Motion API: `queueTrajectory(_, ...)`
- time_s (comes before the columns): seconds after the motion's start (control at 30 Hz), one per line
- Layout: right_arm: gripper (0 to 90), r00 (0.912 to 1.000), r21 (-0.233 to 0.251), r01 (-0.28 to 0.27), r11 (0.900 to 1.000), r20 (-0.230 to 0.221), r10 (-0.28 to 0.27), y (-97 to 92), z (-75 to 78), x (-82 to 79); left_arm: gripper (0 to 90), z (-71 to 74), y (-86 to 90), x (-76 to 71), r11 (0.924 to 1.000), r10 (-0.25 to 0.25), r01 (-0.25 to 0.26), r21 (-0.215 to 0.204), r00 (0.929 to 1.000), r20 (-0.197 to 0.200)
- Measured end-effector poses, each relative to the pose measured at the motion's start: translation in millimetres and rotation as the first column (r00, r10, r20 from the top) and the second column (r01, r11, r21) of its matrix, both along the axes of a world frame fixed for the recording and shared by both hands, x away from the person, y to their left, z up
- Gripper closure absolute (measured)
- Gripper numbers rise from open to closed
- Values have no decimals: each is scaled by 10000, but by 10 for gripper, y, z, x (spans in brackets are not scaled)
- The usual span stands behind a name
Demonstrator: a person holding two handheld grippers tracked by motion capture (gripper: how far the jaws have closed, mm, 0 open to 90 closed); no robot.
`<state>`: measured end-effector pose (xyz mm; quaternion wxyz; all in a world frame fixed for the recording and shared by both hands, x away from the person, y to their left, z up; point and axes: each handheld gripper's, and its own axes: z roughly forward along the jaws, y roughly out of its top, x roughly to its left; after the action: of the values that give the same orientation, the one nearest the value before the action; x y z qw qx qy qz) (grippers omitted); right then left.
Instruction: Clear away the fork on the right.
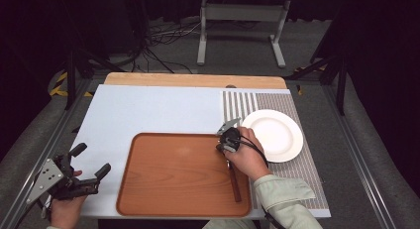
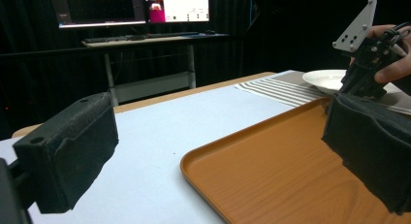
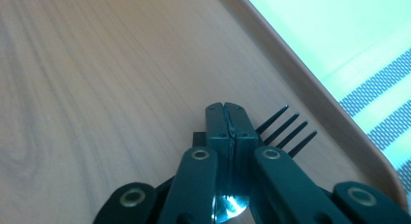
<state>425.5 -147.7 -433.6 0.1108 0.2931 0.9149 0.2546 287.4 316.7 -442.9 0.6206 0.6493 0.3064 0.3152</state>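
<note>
Fork tines [image 3: 286, 129] of dark metal poke out past your right gripper [image 3: 228, 122], whose jaws are pressed together on the utensil's neck low over the brown wooden tray's [image 1: 173, 174] right-hand end. Working down in size: the pale blue rectangular table mat [image 1: 143, 110] covers most of the desk, leaving you broad bare room to the left and behind the tray. That rounded-corner tray has a raised lip, and in the right gripper view the fork sits just inside that lip [image 3: 310, 88], so any sideways carry probably has to lift clear of it first. Beyond the lip lies the grey-and-white striped cloth placemat [image 1: 297, 179], and on it the round white ceramic plate [image 1: 277, 135], near your right hand [image 1: 247, 157] and apart from the tray. The fork's brown wooden handle [image 1: 234, 184] trails back toward you along the tray floor in the high view, which suggests the pinch near the head is meant to keep the tines steering forward. Your left gripper [image 1: 89, 164] hangs off the tray's near-left corner, jaws spread wide with nothing between the foam pads [image 2: 72, 146], parked clear so the right side has the lane toward the plate.
</note>
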Motion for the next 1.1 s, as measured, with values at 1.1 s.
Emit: queueTrajectory(1.1, 759, 9986, 658, 60, 9978, 519, -94, -111, 245, -72, 2, -10, -2, 3, 10000, 21, -21, 32, 10000, -56)
